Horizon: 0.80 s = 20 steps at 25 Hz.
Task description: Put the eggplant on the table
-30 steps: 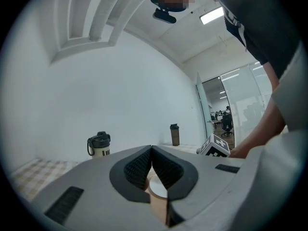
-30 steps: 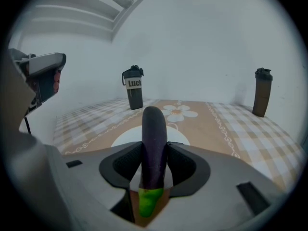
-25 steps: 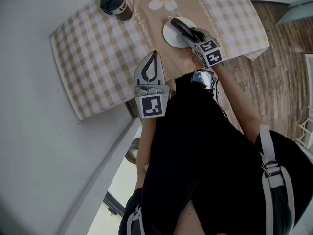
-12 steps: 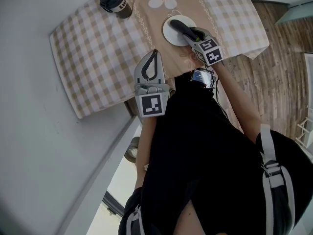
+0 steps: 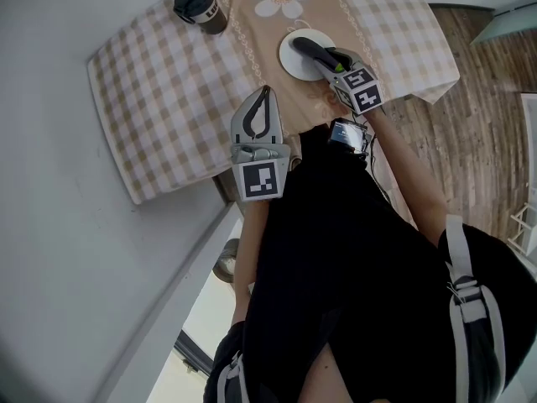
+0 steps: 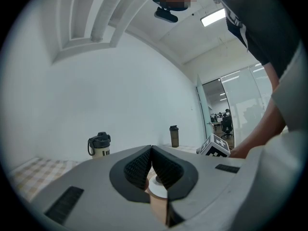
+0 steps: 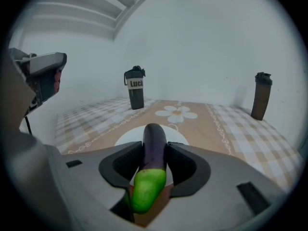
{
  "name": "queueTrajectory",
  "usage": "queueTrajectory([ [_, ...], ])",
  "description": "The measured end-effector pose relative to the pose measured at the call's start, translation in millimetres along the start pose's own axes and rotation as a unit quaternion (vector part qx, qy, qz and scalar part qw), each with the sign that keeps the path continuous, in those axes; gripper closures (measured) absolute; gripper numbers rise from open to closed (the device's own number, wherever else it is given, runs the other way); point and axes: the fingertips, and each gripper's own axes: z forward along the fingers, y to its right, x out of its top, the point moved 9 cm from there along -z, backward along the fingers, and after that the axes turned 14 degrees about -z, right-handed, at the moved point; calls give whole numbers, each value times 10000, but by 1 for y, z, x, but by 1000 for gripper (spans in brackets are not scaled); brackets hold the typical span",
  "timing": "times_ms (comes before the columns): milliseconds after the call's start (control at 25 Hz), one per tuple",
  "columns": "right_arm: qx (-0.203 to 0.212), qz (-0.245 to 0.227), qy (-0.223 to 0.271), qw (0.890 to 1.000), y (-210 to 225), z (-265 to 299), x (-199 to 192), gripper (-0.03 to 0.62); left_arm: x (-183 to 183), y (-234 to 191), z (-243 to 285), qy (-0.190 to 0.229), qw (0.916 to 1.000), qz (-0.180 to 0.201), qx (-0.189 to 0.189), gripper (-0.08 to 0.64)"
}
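Table (image 5: pixel 168 99) under checked cloth. Left gripper (image 5: pixel 265 92) above near edge: points level, jaws pressed together on nothing. Right gripper (image 5: pixel 329 60) toward right edge: tilts down, pinches eggplant (image 5: pixel 310 49) near its green end, a pad on each side. White plate (image 5: pixel 289 64) just beneath. Tumbler (image 5: pixel 200 7) at far left corner; bottle (image 7: pixel 261 96) toward far edge. Eggplant's dark tip over plate; touching it or not, unclear.

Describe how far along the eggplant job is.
Done: the right gripper is clamped on the eggplant. In hand: the eggplant is over the white plate. Left: set it on the tablecloth and release. The left gripper is shut, empty.
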Motion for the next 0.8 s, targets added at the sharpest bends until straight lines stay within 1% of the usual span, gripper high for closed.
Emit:
queueTrajectory([
  [160,77,-45,1,10000,-3,-2,1,394,1,2,-3,21,10000,41,-17,571],
  [520,3,-98,187,9998,-5,-18,13,394,6,7,-5,38,9999,74,-122,571],
  [800,-184,-249,585,9978,-4,-45,41,394,8,13,-7,63,9996,92,-247,571],
])
